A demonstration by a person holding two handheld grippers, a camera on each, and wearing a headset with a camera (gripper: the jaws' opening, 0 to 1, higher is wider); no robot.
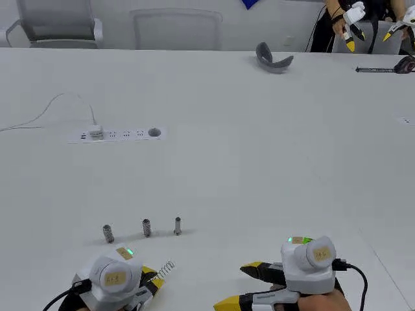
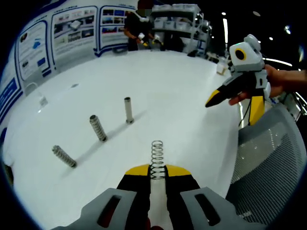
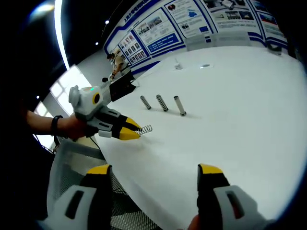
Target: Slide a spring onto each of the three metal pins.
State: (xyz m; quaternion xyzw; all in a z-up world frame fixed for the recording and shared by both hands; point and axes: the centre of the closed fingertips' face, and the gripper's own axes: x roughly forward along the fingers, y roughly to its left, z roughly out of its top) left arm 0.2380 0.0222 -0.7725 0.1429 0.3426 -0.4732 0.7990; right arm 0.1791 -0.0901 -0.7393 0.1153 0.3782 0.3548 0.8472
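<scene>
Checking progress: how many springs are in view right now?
3. The left spring and middle spring stand sleeved on pins; the third spring is clamped in the left claw. The bare pin has none.

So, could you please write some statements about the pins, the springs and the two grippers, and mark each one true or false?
1. The left gripper holds a spring between its fingers. True.
2. All three pins carry a spring. False: the bare pin, at the right end of the row in the head view, has none.
3. The right gripper is shut on a spring. False: its fingers stand wide apart with nothing between them.
4. A power strip lies on the table beyond the pins. True.
5. The held spring sits over the bare pin. False: it is apart from that pin, nearer the person.
</scene>
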